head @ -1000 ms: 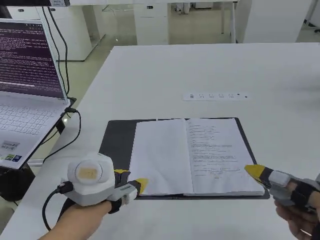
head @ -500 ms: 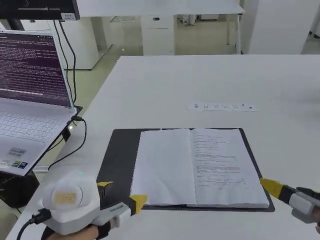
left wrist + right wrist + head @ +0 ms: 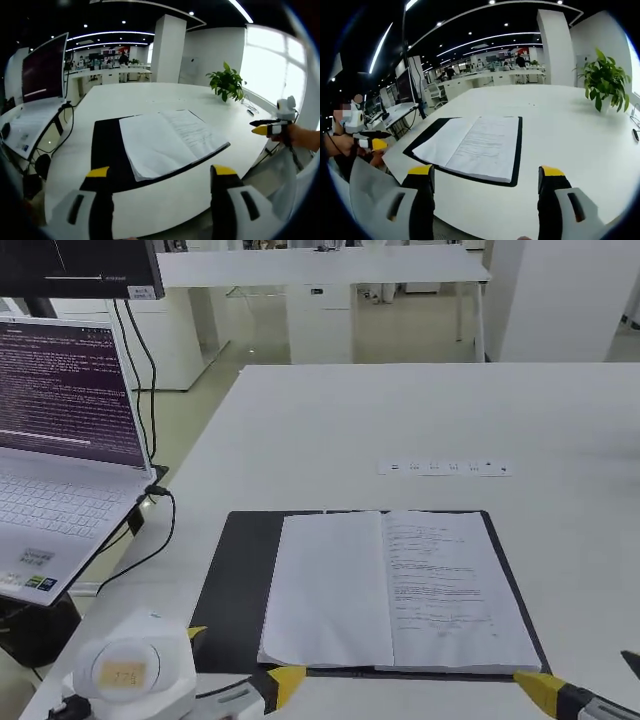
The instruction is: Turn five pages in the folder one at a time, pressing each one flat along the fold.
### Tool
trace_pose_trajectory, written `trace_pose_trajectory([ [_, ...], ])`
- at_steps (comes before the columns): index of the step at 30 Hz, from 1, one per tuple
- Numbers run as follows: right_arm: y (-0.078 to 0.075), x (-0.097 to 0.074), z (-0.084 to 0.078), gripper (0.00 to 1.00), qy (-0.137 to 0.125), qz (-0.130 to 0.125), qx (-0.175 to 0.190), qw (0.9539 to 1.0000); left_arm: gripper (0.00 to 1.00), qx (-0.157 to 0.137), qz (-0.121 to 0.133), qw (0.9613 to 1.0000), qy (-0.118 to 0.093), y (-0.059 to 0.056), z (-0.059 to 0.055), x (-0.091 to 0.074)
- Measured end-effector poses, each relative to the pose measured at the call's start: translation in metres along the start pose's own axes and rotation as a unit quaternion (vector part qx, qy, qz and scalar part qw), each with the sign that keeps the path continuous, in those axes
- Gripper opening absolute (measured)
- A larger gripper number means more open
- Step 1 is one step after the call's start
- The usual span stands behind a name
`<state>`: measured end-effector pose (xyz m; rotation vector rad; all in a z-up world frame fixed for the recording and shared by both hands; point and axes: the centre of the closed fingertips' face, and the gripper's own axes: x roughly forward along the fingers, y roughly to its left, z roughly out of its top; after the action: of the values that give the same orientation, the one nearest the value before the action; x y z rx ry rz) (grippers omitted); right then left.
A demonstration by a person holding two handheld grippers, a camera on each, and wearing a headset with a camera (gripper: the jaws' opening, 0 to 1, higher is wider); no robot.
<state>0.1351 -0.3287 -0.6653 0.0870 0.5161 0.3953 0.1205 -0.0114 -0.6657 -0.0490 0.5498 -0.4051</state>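
Lying open and flat on the white desk (image 3: 400,410), the black folder (image 3: 235,590) is seen near the front edge, with a blank page (image 3: 330,585) on the left and a printed page (image 3: 450,585) on the right. The left hand-held gripper (image 3: 161,172) and the right hand-held gripper (image 3: 485,171) are held wide open near it, with nothing gripped.
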Motion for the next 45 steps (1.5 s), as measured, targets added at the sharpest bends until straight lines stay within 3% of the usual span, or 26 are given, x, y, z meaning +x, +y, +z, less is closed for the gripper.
trace_pose_trajectory([
  [6, -0.002, 0.000, 0.001, 0.95, -0.007, 0.001, 0.007, 1.0000, 0.88, -0.005, 0.003, 0.9999, 0.009, -0.002, -0.003, -0.001],
  [11, -0.004, 0.000, -0.010, 0.96, 0.010, -0.001, 0.010, 0.9999, 0.85, 0.006, 0.003, 0.9999, 0.016, -0.002, -0.005, -0.003],
  [16, -0.001, 0.000, -0.003, 1.00, -0.005, 0.000, 0.020, 0.9998, 0.86, 0.010, 0.002, 0.9997, 0.021, -0.003, -0.004, -0.003],
  [23, -0.003, -0.001, 0.000, 1.00, -0.007, -0.002, 0.017, 0.9998, 0.89, 0.012, 0.001, 0.9997, 0.021, -0.004, 0.000, 0.001],
  [29, -0.010, -0.004, -0.009, 1.00, -0.001, -0.008, 0.025, 0.9997, 0.94, 0.017, 0.004, 0.9994, 0.030, -0.006, -0.003, 0.010],
  [36, -0.017, -0.006, -0.015, 0.99, 0.001, -0.012, 0.037, 0.9992, 0.99, 0.020, 0.007, 0.9990, 0.039, -0.012, -0.003, 0.024],
  [45, -0.017, -0.004, -0.010, 0.99, 0.000, -0.004, 0.036, 0.9994, 0.99, 0.029, -0.015, 0.9985, 0.045, -0.036, 0.004, 0.042],
])
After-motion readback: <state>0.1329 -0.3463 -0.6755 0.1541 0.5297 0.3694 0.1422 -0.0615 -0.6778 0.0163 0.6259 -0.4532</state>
